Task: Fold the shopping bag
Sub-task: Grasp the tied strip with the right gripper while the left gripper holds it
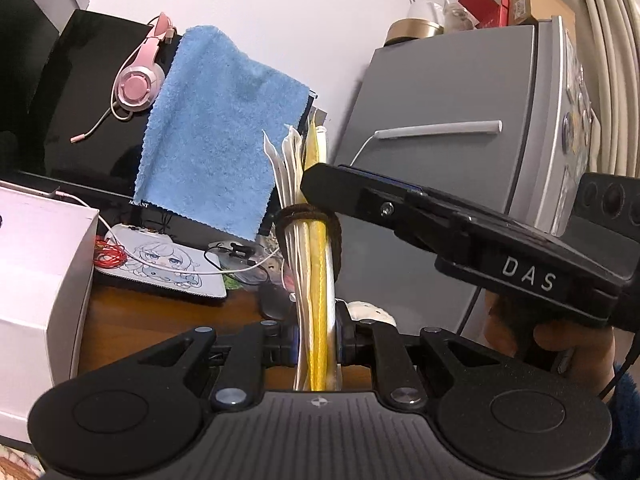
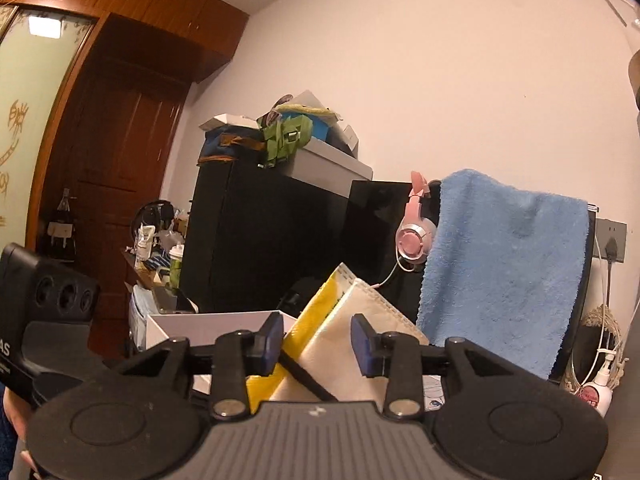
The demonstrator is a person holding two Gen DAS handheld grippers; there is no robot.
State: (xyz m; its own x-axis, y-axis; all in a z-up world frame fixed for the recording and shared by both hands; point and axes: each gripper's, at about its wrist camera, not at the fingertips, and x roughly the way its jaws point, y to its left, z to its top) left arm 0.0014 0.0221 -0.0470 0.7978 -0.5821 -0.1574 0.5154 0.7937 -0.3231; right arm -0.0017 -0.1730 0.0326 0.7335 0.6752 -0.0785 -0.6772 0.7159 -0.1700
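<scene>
The left gripper (image 1: 318, 340) clamps the folded shopping bag (image 1: 316, 280), bound by a brown band (image 1: 308, 216); the right gripper (image 2: 318, 344) stands released around its top.

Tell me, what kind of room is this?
Most likely a bedroom or small home room used as a study. A pink headset and a blue towel hang on a dark monitor on a cluttered wooden desk, a small grey fridge stands beside it, and a wooden wardrobe fills one wall.

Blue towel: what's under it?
The blue towel drapes over a black monitor, beside pink headphones. The screen area beneath the towel is hidden.
</scene>
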